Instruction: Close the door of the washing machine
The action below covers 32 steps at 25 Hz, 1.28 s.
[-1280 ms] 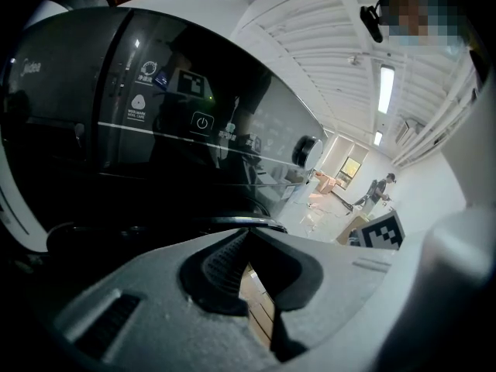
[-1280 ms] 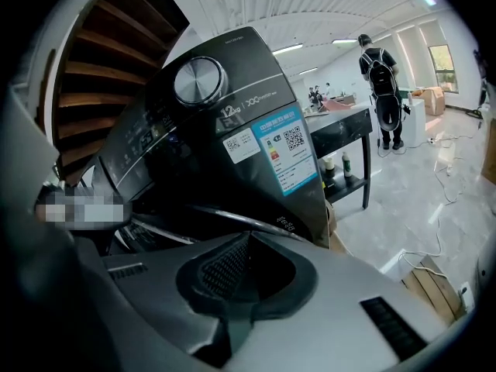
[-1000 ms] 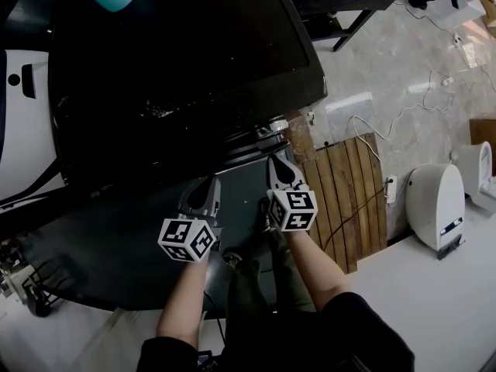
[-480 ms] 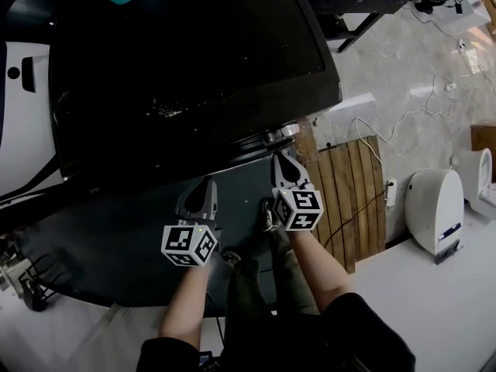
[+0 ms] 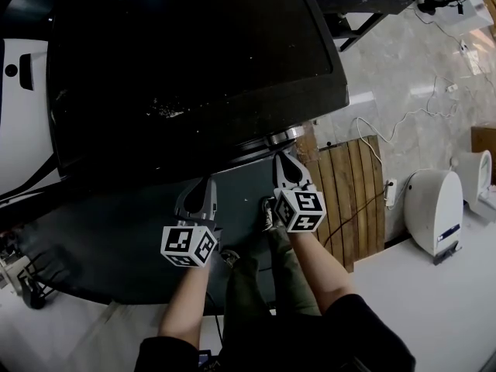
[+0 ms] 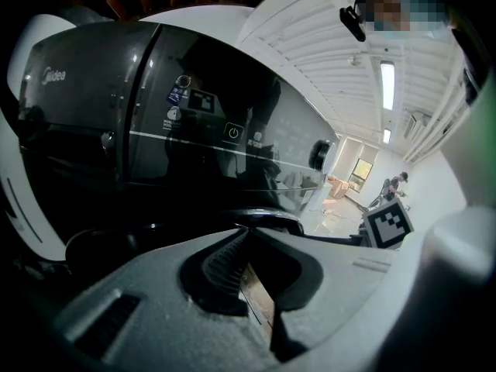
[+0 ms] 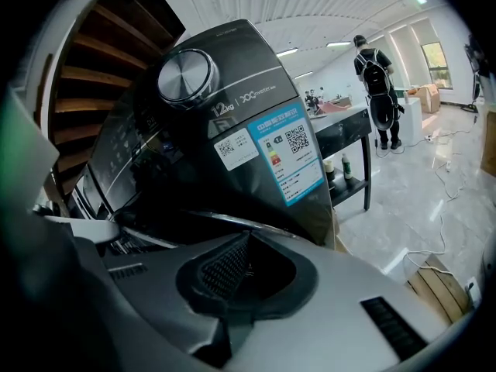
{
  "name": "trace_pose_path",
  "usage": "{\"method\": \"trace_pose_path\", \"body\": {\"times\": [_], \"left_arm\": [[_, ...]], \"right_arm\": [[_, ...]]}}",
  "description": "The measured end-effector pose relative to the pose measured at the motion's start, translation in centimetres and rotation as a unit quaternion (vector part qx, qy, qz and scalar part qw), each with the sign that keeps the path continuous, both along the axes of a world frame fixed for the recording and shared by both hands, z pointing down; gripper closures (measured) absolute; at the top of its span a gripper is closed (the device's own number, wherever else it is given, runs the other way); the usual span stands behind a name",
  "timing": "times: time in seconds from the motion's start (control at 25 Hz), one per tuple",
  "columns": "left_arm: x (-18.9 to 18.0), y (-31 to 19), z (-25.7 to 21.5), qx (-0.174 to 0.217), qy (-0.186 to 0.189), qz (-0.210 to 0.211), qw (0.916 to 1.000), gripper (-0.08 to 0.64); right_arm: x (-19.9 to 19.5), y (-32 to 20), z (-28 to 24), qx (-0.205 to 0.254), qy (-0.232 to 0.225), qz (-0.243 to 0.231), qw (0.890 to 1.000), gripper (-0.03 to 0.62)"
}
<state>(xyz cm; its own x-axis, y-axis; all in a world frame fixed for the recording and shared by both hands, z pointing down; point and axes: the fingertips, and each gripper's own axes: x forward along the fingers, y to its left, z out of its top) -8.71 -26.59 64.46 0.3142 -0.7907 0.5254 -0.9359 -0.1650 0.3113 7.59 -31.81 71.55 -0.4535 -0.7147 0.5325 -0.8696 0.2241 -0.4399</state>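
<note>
Left claw [image 5: 208, 183]: jaws together, nothing between them, tip angled down and forward at the front of the washing machine [image 5: 194, 68]. It is probably kept shut so it works as a blunt pusher rather than a grabber. In the left gripper view the glossy dark panel reads "Midea" [image 6: 53, 74] at its upper left corner. A power symbol [image 6: 234, 132] sits mid-panel; the small stickers beside it are too small to read. The door [image 5: 273, 140] shows as a chrome rim under the front edge of the machine's black top, just ahead of both claw tips. It looks pushed to, or nearly so; I cannot tell whether it has latched. Right claw [image 5: 280, 160]: jaws also together and empty, side by side with the left, likely so the push lands evenly near the rim. The right gripper view shows a metal knob [image 7: 186, 76] and "12kg" [image 7: 225, 108] with unreadable model print after it. Below are a QR sticker and a blue-edged energy label [image 7: 293, 161]. A wooden pallet [image 5: 345, 200] lies at the machine's right corner.
</note>
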Motion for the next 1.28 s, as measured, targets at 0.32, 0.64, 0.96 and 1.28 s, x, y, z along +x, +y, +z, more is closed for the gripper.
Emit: {"method": "trace_pose_path", "body": {"times": [0.32, 0.64, 0.96, 1.28], "left_arm": [[-0.2, -0.4, 0.3, 0.002, 0.0, -0.006, 1.0, 0.549], [0.2, 0.0, 0.4, -0.001, -0.001, -0.003, 1.0, 0.549], [1.1, 1.9, -1.6, 0.012, -0.006, 0.008, 0.9999, 0.549], [0.2, 4.9, -5.4, 0.032, -0.023, 0.021, 0.999, 0.549]], "right_arm": [[-0.2, -0.8, 0.0, 0.019, 0.02, -0.018, 0.999, 0.589], [-0.3, -0.8, -0.4, 0.025, 0.023, -0.023, 0.999, 0.591], [-0.3, 1.1, -1.5, 0.018, 0.034, -0.052, 0.998, 0.591], [1.9, 4.8, -7.2, 0.049, 0.048, -0.039, 0.997, 0.591]]}}
